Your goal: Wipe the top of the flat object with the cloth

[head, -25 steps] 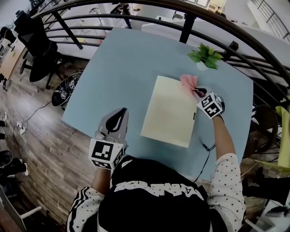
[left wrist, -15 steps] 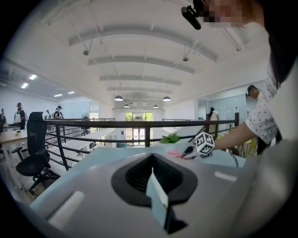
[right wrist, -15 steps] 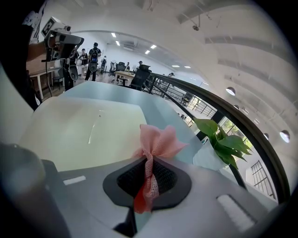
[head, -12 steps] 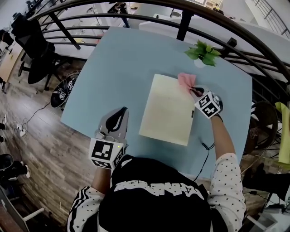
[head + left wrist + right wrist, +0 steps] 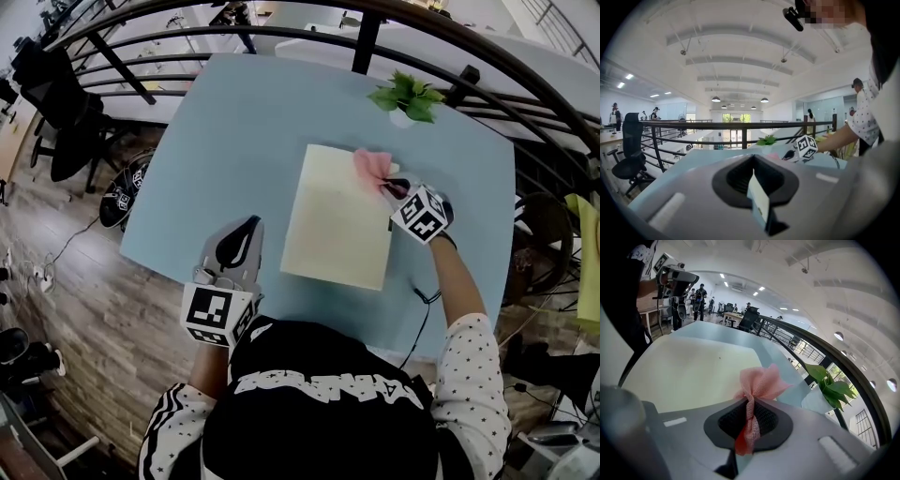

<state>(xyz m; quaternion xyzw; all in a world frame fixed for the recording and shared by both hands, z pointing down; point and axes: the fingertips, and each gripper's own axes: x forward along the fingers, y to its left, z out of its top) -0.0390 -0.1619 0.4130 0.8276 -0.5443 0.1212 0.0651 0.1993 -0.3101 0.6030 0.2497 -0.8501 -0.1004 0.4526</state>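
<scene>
A pale cream flat board [image 5: 339,217] lies on the light blue table [image 5: 234,131]. My right gripper [image 5: 389,185] is shut on a pink mesh cloth [image 5: 370,166], which rests on the board's far right corner. In the right gripper view the cloth [image 5: 759,383] bunches out of the jaws over the board [image 5: 693,369]. My left gripper [image 5: 234,248] hovers near the table's front left edge, well left of the board. Its jaws are closed with nothing between them, and the left gripper view looks level across the table.
A small potted green plant [image 5: 405,98] stands at the table's far right, just behind the cloth. A black metal railing [image 5: 366,42] runs along the far side. A black cable [image 5: 419,314] hangs off the table's near right edge.
My right gripper has drawn the pink cloth leftward, from the board's right edge onto its far right corner. The left gripper has stayed where it was.
</scene>
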